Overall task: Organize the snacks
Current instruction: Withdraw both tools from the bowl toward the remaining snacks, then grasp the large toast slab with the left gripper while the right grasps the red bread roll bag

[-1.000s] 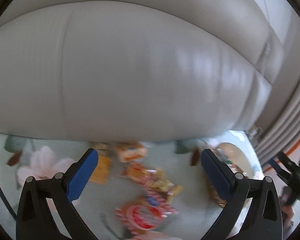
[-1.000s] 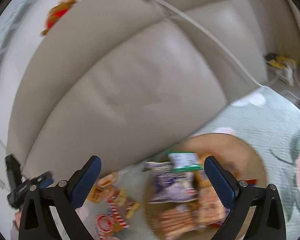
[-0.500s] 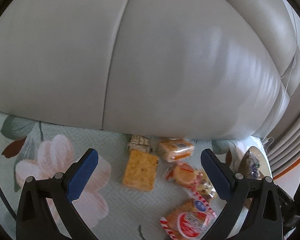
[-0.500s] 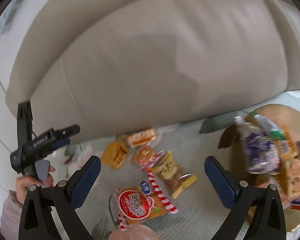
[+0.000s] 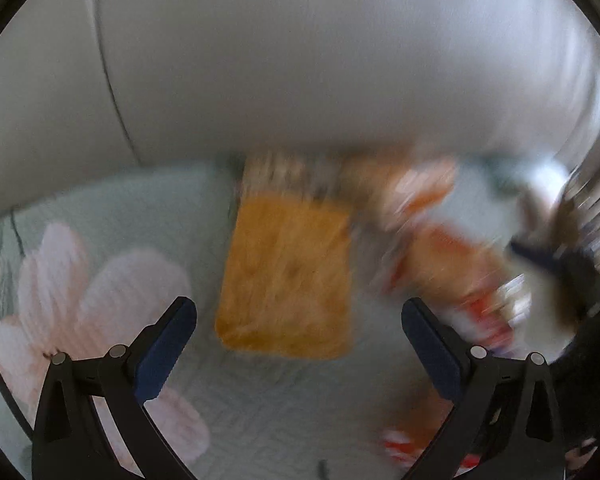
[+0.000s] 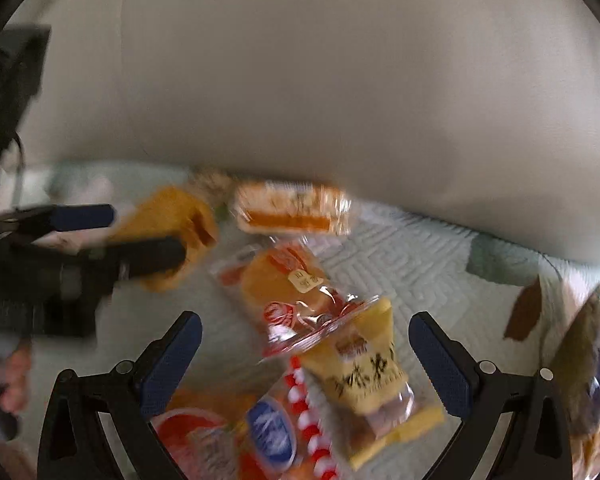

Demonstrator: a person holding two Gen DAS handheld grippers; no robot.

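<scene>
Several wrapped snacks lie on a pale green floral cloth (image 6: 412,256) in front of a sofa. My left gripper (image 5: 298,346) is open just short of a flat orange cracker pack (image 5: 286,280); the view is blurred. My right gripper (image 6: 304,364) is open over a clear pack with an orange cake (image 6: 288,288) and a yellow pack with black script (image 6: 372,376). A red, white and blue pack (image 6: 236,436) lies at the bottom edge. Another orange cake pack (image 6: 292,212) lies by the sofa. The left gripper (image 6: 140,236) shows at the right wrist view's left, around the cracker pack (image 6: 172,216).
The grey sofa cushion (image 5: 300,60) rises directly behind the snacks. A basket (image 6: 592,352) with more packs sits at the right edge of the right wrist view. A hand (image 6: 8,376) holds the left gripper's handle. Blurred snacks (image 5: 440,248) lie right of the cracker.
Both grippers have dropped closer to the snacks. The orange cracker pack now fills the space ahead of the left fingers. The right gripper swung left, leaving the basket at the edge.
</scene>
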